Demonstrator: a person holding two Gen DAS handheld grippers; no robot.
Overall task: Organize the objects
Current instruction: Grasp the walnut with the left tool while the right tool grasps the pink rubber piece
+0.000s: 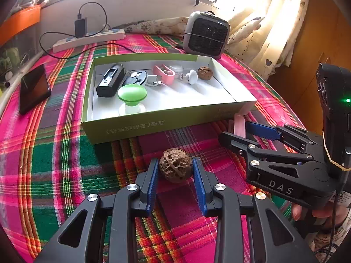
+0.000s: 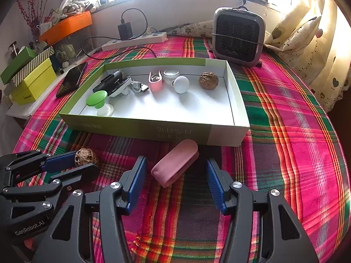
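Note:
A brown walnut (image 1: 175, 165) lies on the plaid cloth in front of the green-and-white box (image 1: 153, 127). My left gripper (image 1: 175, 167) has a blue pad on each side of the walnut, close to or touching it; it also shows in the right wrist view (image 2: 84, 161) with the walnut (image 2: 85, 156). My right gripper (image 2: 176, 171) is open around a pink case (image 2: 175, 163) lying on the cloth just before the box (image 2: 140, 129); it also shows in the left wrist view (image 1: 233, 130). The box holds a second walnut (image 2: 208, 80), a green knob (image 2: 97, 99), a white knob (image 2: 181, 84) and several small gadgets.
A small grey heater (image 2: 238, 36) stands behind the box at the right. A power strip (image 2: 133, 40) with a charger lies at the back. A black phone (image 2: 72, 80) lies left of the box. Green and yellow boxes (image 2: 30, 81) stand at far left. Curtains hang at the right.

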